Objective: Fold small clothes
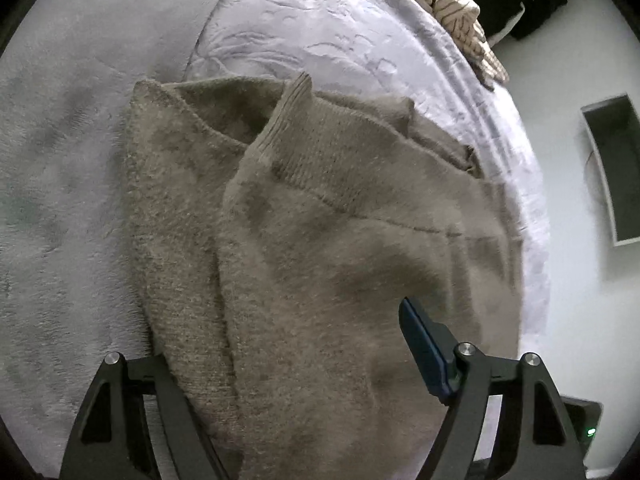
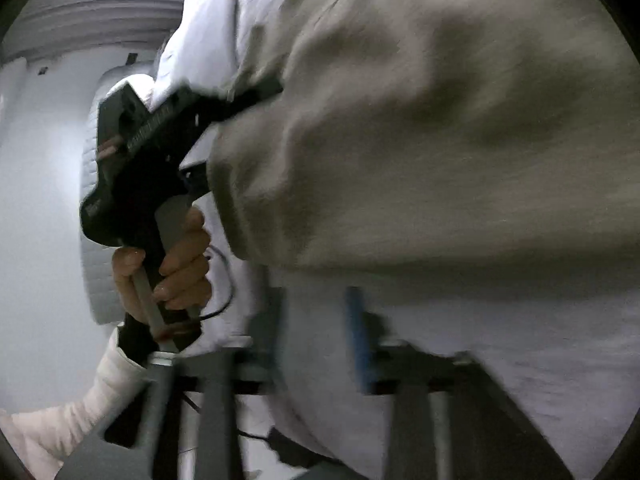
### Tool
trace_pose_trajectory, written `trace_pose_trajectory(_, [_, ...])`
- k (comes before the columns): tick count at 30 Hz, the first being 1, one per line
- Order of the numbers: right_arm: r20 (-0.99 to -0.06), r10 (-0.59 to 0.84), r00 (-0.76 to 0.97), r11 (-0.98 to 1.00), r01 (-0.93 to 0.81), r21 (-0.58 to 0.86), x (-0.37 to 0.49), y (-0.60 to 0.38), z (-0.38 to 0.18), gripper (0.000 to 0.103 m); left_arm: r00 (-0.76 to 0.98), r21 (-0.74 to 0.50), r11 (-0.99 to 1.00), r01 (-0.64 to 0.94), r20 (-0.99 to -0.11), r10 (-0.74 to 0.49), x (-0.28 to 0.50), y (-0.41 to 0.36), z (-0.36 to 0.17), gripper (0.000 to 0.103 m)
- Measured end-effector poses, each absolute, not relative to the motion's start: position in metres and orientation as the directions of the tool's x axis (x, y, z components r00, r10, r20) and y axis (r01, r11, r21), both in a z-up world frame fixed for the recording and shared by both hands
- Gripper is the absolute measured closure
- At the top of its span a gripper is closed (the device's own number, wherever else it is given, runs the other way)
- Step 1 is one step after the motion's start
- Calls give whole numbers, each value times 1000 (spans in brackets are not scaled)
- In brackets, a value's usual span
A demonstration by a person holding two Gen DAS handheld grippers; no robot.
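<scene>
A taupe knit sweater point(image 1: 304, 216) lies partly folded on the pale lilac bed cover point(image 1: 320, 32), its ribbed hem turned up near the middle. My left gripper point(image 1: 306, 304) hangs over its near part. The blue right pad point(image 1: 424, 348) shows above the knit; the left finger is hidden under the fabric. The jaws stand wide with sweater between them. In the right wrist view the sweater point(image 2: 440, 120) fills the upper right, and the left gripper's body point(image 2: 132, 148) reaches under its edge. My right gripper point(image 2: 316, 328) is blurred and open over bare bed cover point(image 2: 520, 360), with nothing between its fingers.
A cream patterned cloth point(image 1: 464, 12) and a dark garment point(image 1: 520, 0) lie at the far bed edge. Beyond the bed's right edge stands a white-framed box point(image 1: 612, 172) on the floor. A person's hand point(image 2: 176, 264) in a white sleeve point(image 2: 60, 412) holds the left gripper's handle.
</scene>
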State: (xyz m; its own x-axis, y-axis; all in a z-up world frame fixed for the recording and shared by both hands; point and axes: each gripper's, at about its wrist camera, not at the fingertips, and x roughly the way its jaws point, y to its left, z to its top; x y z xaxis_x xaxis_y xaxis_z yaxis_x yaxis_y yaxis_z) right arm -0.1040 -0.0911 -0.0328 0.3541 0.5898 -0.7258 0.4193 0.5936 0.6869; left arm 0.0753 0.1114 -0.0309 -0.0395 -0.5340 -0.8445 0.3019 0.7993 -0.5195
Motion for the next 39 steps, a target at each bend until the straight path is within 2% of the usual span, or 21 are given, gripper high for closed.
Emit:
trace_pose_trajectory(1, [-734, 565, 376, 602, 420, 679, -106, -101, -27, 30, -38, -509, 804, 307, -851, -524, 74, 111, -32, 24])
trace_pose_trajectory(4, [-778, 450, 437, 637, 453, 623, -104, -137, -12, 30, -34, -479, 819, 315, -868, -495, 73, 108, -36, 24])
trace_pose_trajectory(6, [-797, 382, 467, 651, 476, 591, -96, -157, -9, 37, -32, -467, 825, 318, -875, -483, 73, 104, -39, 24])
trace_pose_trajectory(7, [-803, 359, 475, 664, 475, 577, -92, -162, -7, 59, -29, -459, 830, 317, -879, -476, 72, 103, -39, 24])
trace_pose_trajectory(8, [-818, 329, 473, 685, 477, 551, -87, -166, -8, 90, -27, -453, 833, 318, -883, -469, 72, 103, -39, 24])
trace_pose_trajectory(9, [-833, 304, 462, 703, 481, 523, -82, -169, -9, 99, -23, -446, 836, 318, -886, -464, 72, 103, -39, 24])
trace_pose_trajectory(11, [-849, 271, 454, 730, 478, 488, -74, -174, -14, 99, -5, -423, 846, 326, -895, -446, 72, 101, -38, 29])
trace_pose_trajectory(12, [-857, 263, 442, 744, 473, 472, -69, -172, -18, 99, 4, -407, 850, 333, -901, -433, 70, 97, -38, 50])
trace_pose_trajectory(13, [-871, 257, 418, 762, 467, 449, -67, -172, -24, 99, 4, -397, 851, 342, -906, -424, 70, 95, -39, 63])
trace_pose_trajectory(14, [-891, 255, 375, 783, 461, 418, -62, -169, -35, 100, 9, -398, 852, 341, -905, -426, 70, 95, -38, 68])
trace_pose_trajectory(15, [-900, 255, 352, 793, 457, 403, -58, -164, -45, 100, 20, -398, 852, 339, -903, -430, 71, 97, -37, 81])
trace_pose_trajectory(19, [-894, 257, 366, 796, 444, 411, -59, -168, -47, 100, 47, -435, 838, 329, -879, -474, 71, 100, -18, 84])
trace_pose_trajectory(23, [-847, 334, 414, 737, 445, 509, -74, -185, -44, 100, 89, -460, 799, 388, -844, -529, 64, 81, 24, 85])
trace_pose_trajectory(29, [-769, 365, 524, 634, 466, 618, -117, -232, -24, 99, 103, -478, 708, 520, -788, -607, 51, 8, 85, 85])
trace_pose_trajectory(33, [-725, 335, 602, 565, 487, 666, -155, -276, -11, 99, 89, -412, 640, 649, -793, -602, 23, -63, 105, 85])
trace_pose_trajectory(39, [-689, 348, 636, 440, 538, 719, -189, -312, -39, 98, 72, -274, 556, 785, -851, -520, -31, -172, 84, 84])
